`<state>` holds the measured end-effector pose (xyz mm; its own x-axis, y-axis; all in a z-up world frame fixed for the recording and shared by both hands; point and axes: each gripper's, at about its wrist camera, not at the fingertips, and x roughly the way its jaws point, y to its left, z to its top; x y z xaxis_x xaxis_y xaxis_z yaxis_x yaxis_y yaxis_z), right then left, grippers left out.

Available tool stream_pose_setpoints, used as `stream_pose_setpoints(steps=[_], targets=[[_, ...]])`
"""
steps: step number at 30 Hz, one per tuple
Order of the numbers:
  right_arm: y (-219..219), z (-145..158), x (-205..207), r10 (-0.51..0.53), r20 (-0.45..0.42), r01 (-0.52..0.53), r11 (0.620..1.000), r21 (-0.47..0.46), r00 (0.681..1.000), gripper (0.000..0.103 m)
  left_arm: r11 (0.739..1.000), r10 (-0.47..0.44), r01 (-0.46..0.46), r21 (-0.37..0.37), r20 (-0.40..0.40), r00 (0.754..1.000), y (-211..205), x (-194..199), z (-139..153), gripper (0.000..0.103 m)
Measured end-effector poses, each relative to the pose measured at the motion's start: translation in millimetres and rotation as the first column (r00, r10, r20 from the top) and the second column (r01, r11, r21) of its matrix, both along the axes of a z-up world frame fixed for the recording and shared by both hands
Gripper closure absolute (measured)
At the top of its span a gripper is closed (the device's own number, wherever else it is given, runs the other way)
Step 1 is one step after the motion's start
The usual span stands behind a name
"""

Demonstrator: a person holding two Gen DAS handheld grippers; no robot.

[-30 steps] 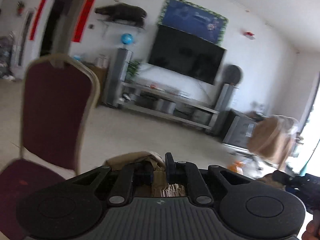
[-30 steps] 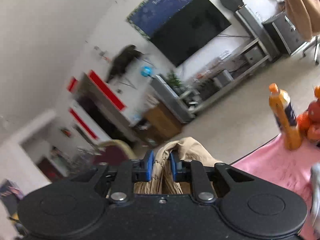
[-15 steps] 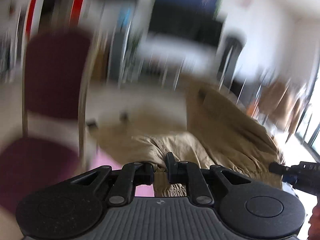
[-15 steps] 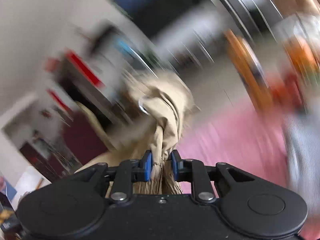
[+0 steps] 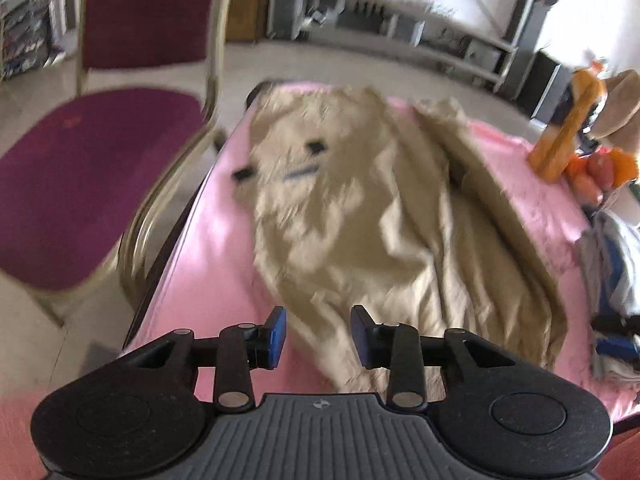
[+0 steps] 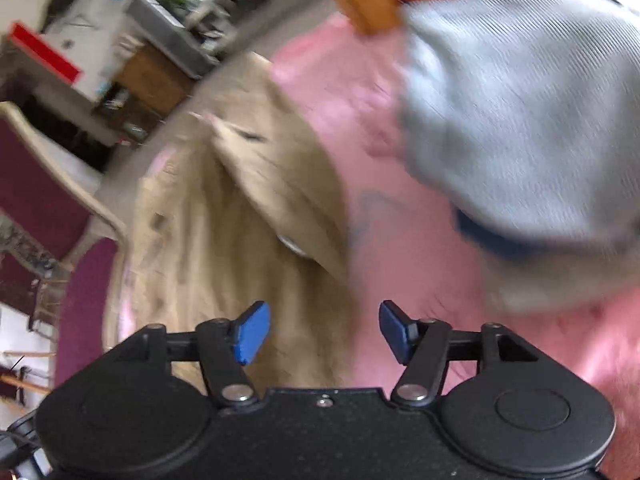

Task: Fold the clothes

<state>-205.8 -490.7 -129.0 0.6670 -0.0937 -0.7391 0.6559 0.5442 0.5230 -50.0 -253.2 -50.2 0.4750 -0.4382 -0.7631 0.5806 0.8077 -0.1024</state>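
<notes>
Left claw [image 5: 316,334]: black linkage arms, blue pads, ribbed grey housing, silver pivot screws. Right claw [image 6: 322,330]: matte black, blue pads.

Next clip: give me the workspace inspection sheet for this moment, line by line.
Surface: table under a pink cloth.
Job's things: tan garment spread flat on the cloth, wrinkled, held by neither gripper.
Clutter: grey garment pile to the right; orange bottle and fruit at the far corner.
Grippers: left gripper open over the garment's near edge; right gripper open over its right edge.
Cables: nothing seen.
Surroundings: maroon chair left of the table; TV stand beyond.
</notes>
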Motion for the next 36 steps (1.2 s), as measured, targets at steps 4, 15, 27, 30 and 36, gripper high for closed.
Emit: stream_pose_setpoints(steps=[4,15,27,30,36], targets=[[-9,14,34,0.037,0.006,-0.036,0.994,-0.105,0.999,0.042,0.999,-0.028,0.028,0.017,0.034,0.999,-27,8,-8,0.068],[-38,-23,176,0.151,-0.19,-0.201,0.939,-0.278,0.97,0.034,0.994,-0.068,0.054,0.091,0.149,0.986,-45,16,-41,0.067],[-98,-44,129,-0.291,-0.306,0.162,0.909,-0.383,0.906,0.098,0.999,0.0,-0.004,0.047,0.076,0.997,-29,31,-52,0.064],[-93,-45,138,-0.24,-0.397,0.075,0.919,-0.388,0.886,0.09,0.998,0.046,-0.049,0.037,0.063,0.997,-12,32,-48,0.062],[-57,6,82,-0.066,-0.207,0.015,0.972,-0.236,0.976,0.029,0.992,0.126,-0.128,-0.022,-0.069,0.99,30,36,-50,0.054]])
